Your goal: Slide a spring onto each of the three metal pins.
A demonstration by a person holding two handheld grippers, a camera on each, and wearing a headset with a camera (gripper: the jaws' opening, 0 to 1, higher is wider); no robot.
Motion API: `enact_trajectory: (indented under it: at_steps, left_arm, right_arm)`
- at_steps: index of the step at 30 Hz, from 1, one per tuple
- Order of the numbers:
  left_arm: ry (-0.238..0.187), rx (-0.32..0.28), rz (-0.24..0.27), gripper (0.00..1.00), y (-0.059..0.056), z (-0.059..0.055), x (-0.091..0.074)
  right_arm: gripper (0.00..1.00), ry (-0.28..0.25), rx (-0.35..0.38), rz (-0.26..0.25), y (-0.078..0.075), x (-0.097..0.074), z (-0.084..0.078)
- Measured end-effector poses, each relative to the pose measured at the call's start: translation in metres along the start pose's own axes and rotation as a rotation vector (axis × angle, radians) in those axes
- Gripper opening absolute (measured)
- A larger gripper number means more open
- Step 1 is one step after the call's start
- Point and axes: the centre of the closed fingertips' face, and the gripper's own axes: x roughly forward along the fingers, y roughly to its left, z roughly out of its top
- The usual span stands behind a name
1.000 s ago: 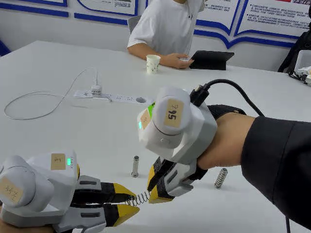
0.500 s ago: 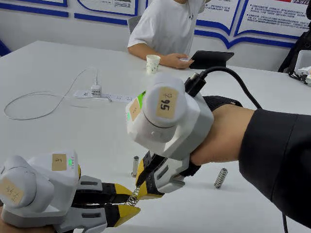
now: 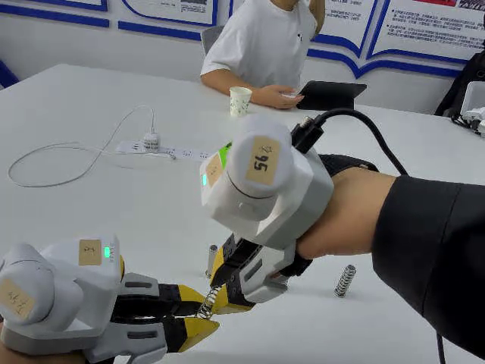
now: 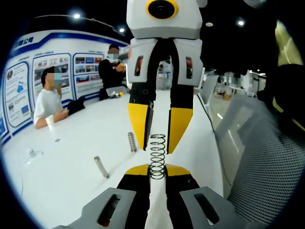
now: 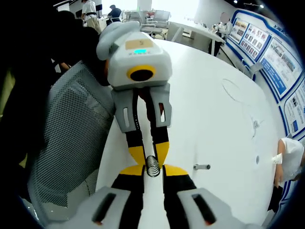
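Head view: my left gripper (image 3: 201, 313) and right gripper (image 3: 218, 298) meet tip to tip, each closed narrow on one spring (image 3: 207, 303). A metal pin (image 3: 211, 260) stands just beyond my tips on the white table (image 3: 91, 220).
Left gripper view: the spring (image 4: 157, 155) rises from between my tips; wall posters (image 4: 21, 86) far left.
Right gripper view: the spring (image 5: 151, 167) is pinched at my tips, with the pin (image 5: 201, 167) to their right.

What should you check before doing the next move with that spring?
1. Right gripper's fingers hold the spring: ok.
2. Left gripper's fingers closed at the spring's other end: ok.
3. A pin inside the coils: cannot tell, hidden.
4. Spring straight between both grippers: ok.
5. Free pin on the table: ok.
6. Spare spring on the table too: ok.
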Motion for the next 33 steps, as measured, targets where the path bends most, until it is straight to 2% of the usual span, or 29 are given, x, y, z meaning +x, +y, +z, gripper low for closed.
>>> enact_trajectory:
  at_steps: [8,19,23,33]
  left_arm:
    - [-0.013,0.000,0.005,0.11,0.000,0.004,-0.001]
    - [-0.020,-0.006,0.009,0.12,0.001,0.005,0.000]
    - [-0.007,-0.021,0.024,0.19,0.004,0.002,-0.001]
    - [0.001,-0.057,0.057,0.25,0.010,-0.007,-0.008]
  right_arm:
    - [0.14,-0.025,0.039,0.019,0.002,0.006,0.001]
    - [0.12,-0.020,0.048,0.022,0.002,0.006,0.001]
    - [0.12,-0.014,0.045,0.022,0.001,0.004,0.001]
    - [0.12,0.020,0.044,-0.005,-0.014,-0.005,-0.009]
